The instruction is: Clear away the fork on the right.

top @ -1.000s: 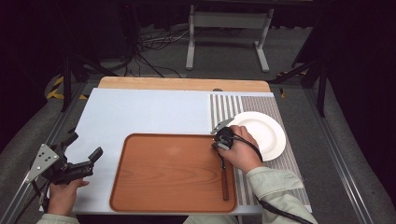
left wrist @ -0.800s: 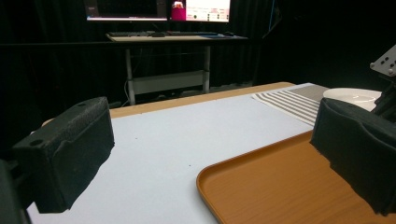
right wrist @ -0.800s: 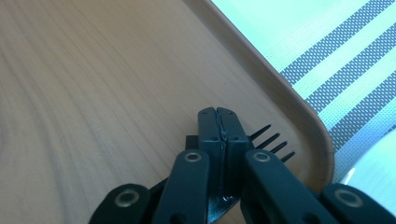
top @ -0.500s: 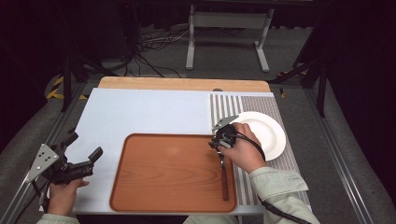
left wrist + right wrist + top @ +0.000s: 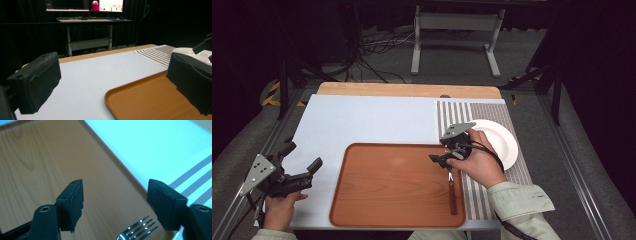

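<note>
Work in hand: I read it as placing a fork (image 5: 452,186) on the wooden tray (image 5: 387,190); table-setting items are the plate (image 5: 504,142) and striped mat (image 5: 472,115)
Fork: lies along the right edge of the tray, tines toward the far side, handle running back to the near edge; in the right gripper view its tines (image 5: 140,227) rest on the wood just inside the rim; nothing clamps it
Right gripper (image 5: 443,160): hangs just above the tine end of the fork; its jaws have just been opening and stand wide; the fork lies below the gap, the pads clear of it on both sides
Left gripper (image 5: 302,167): jaws spread wide, holding nothing; parked at the near left of the desk (image 5: 362,120), off the tray's left edge
Plate: white, bare, on the mat at the right, just beyond the right hand (image 5: 479,162)
Tray: bare wood apart from the fork
Done, in my judgement: fork delivered and let go; placement looks complete
Left, in my judgement: draw the right gripper clear without nudging the tines; whether the plate is to follow I cannot tell
Risk: fork sits close to the rim; a brush on the way out could tip it onto the mat
</note>
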`<state>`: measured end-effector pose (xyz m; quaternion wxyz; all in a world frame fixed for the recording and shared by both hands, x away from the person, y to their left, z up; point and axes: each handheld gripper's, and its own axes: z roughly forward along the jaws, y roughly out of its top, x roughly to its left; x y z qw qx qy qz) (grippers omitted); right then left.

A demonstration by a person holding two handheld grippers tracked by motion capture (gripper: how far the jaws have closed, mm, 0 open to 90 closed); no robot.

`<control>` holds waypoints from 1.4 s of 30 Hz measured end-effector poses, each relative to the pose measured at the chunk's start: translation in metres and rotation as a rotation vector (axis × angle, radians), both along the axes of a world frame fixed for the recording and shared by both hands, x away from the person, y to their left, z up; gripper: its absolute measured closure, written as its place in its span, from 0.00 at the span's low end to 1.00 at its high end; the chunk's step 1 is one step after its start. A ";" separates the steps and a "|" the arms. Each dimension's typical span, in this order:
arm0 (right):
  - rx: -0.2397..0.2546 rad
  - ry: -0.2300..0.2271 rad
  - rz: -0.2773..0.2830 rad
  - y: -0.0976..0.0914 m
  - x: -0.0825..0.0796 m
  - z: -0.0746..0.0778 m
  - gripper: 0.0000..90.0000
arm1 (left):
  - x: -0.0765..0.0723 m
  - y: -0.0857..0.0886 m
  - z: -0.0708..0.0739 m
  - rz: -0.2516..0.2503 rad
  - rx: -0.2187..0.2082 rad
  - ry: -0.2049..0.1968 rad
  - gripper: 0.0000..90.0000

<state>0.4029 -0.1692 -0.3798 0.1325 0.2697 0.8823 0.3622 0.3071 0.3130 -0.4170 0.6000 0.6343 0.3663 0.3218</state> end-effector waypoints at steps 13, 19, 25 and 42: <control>0.041 -0.099 0.060 -0.009 -0.014 0.017 0.20 | 0.000 0.000 0.000 -0.004 -0.001 0.004 0.00; 0.090 -0.146 0.060 -0.021 -0.023 0.022 0.19 | -0.001 0.001 -0.001 -0.001 -0.003 0.005 0.00; 0.138 -0.210 0.039 -0.043 -0.035 0.026 0.19 | -0.001 0.001 -0.001 0.002 -0.005 0.004 0.00; 0.269 -0.354 -0.039 -0.106 -0.066 0.018 0.16 | -0.001 0.000 -0.002 0.003 -0.004 0.007 0.00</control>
